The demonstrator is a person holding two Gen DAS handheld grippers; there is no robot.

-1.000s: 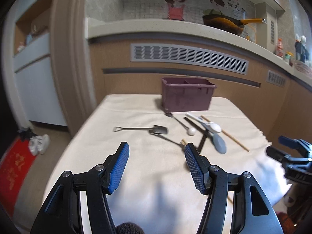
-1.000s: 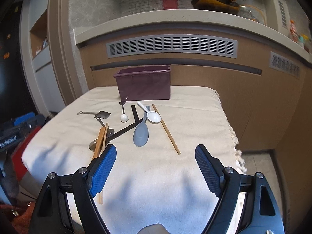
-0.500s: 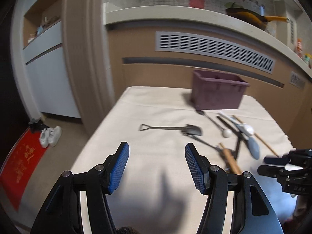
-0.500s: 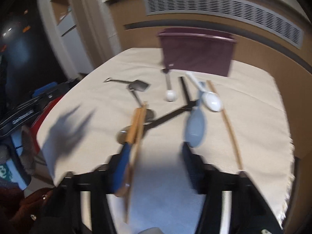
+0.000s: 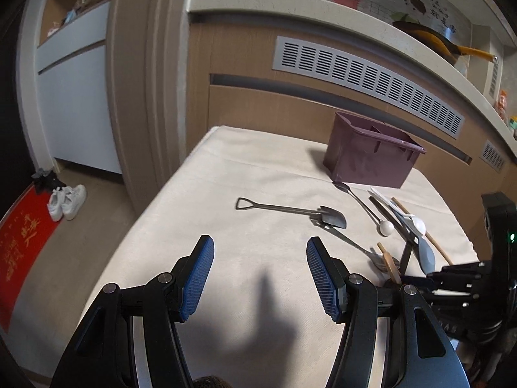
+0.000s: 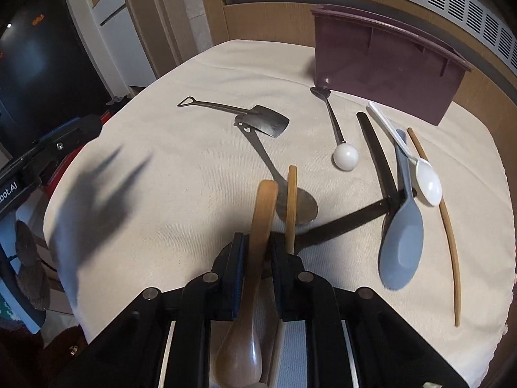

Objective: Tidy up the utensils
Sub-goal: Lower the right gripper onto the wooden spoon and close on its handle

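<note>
My right gripper is shut on the handle of a wooden spoon, whose bowl lies under the gripper body. A wooden chopstick lies beside it over a metal spoon. Ahead lie a shovel-shaped metal spoon, a white ball-end spoon, black tongs, a grey spoon, a white spoon and another chopstick. The purple utensil box stands at the back. My left gripper is open and empty over bare cloth, short of the shovel spoon.
The table is covered by a cream cloth. A wooden counter wall with vents rises behind it. White shoes and a red mat lie on the floor at left. The right gripper body shows at the left view's right edge.
My right gripper has dropped toward the table and closed on the wooden spoon's handle. My left gripper has swung left, staying open.
</note>
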